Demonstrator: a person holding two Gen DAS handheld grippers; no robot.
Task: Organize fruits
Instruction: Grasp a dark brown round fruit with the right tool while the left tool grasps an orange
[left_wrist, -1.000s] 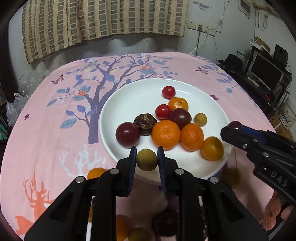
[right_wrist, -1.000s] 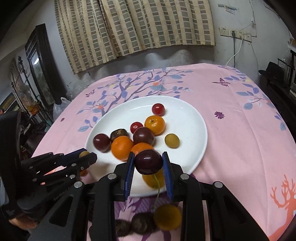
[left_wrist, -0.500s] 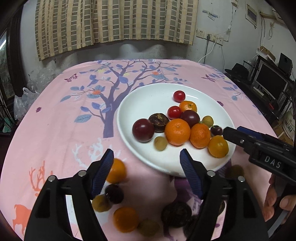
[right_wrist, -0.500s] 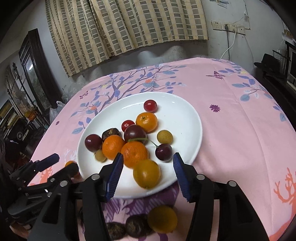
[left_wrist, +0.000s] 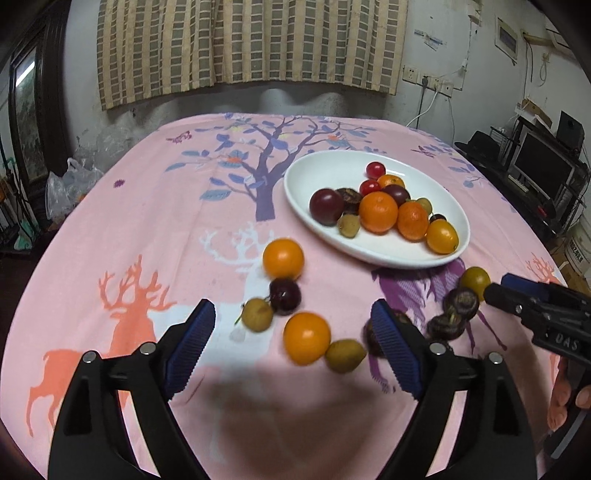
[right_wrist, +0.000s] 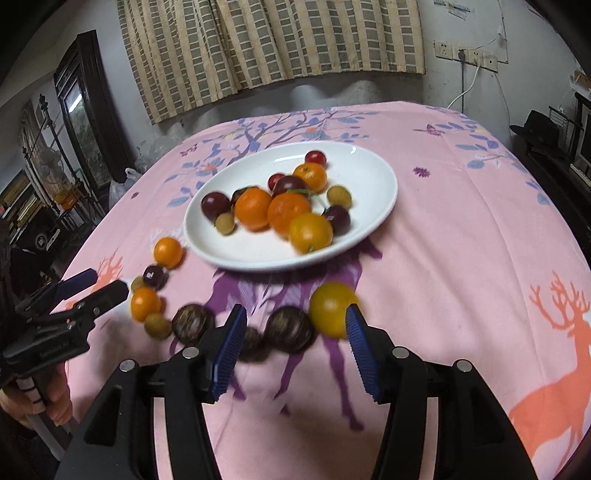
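Note:
A white plate (left_wrist: 325, 162) (right_wrist: 373, 173) holds several fruits: oranges, dark plums, red cherry tomatoes, small green-yellow fruits. Loose fruits lie on the pink tablecloth in front of it: an orange (left_wrist: 283, 258), a dark cherry (left_wrist: 284, 295), another orange (left_wrist: 306, 338), green-yellow fruits (left_wrist: 257, 314), dark passion fruits (right_wrist: 290, 329) and a yellow fruit (right_wrist: 330, 308). My left gripper (left_wrist: 293, 347) is open and empty above the loose fruits. My right gripper (right_wrist: 293, 345) is open and empty, with the passion fruit and yellow fruit just beyond its tips.
The round table carries a pink cloth with tree and deer prints (left_wrist: 122, 295). Curtains hang on the back wall (left_wrist: 251, 44). A desk with monitors (left_wrist: 543, 166) stands at the right, plastic bags and shelves (left_wrist: 70, 184) at the left.
Both grippers opened and dropped their fruits on the plate: the left a green-yellow fruit, the right a dark cherry. Both then drew back toward me over the loose fruits.

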